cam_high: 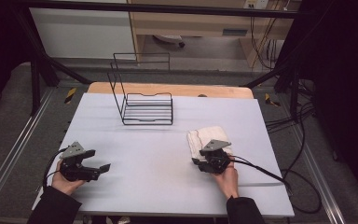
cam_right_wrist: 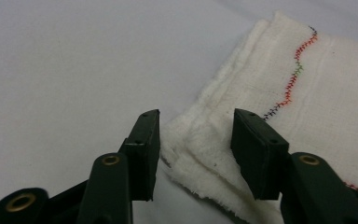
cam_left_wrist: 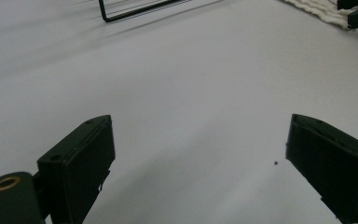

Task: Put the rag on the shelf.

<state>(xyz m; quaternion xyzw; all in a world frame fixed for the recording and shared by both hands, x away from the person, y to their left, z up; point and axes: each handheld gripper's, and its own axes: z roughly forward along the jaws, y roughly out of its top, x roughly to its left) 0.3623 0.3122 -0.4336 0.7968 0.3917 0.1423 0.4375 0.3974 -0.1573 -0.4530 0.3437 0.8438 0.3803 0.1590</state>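
Straddling a frayed white folded cloth (cam_right_wrist: 279, 107), right gripper (cam_right_wrist: 196, 140) jaws parted

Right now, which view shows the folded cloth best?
The right gripper view: the cloth shows its layered edges and coloured stitching, between the right tongs. The high view gives its table position; the left gripper view catches one corner.

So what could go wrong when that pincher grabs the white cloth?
The right gripper sits open around just the frayed corner of the folded cloth. It may pinch only the top layers, so the cloth could unfold when lifted. The left gripper is open over bare table, apart from the cloth, so nothing steadies it. If carried to the wire rack, a dangling edge might snag.
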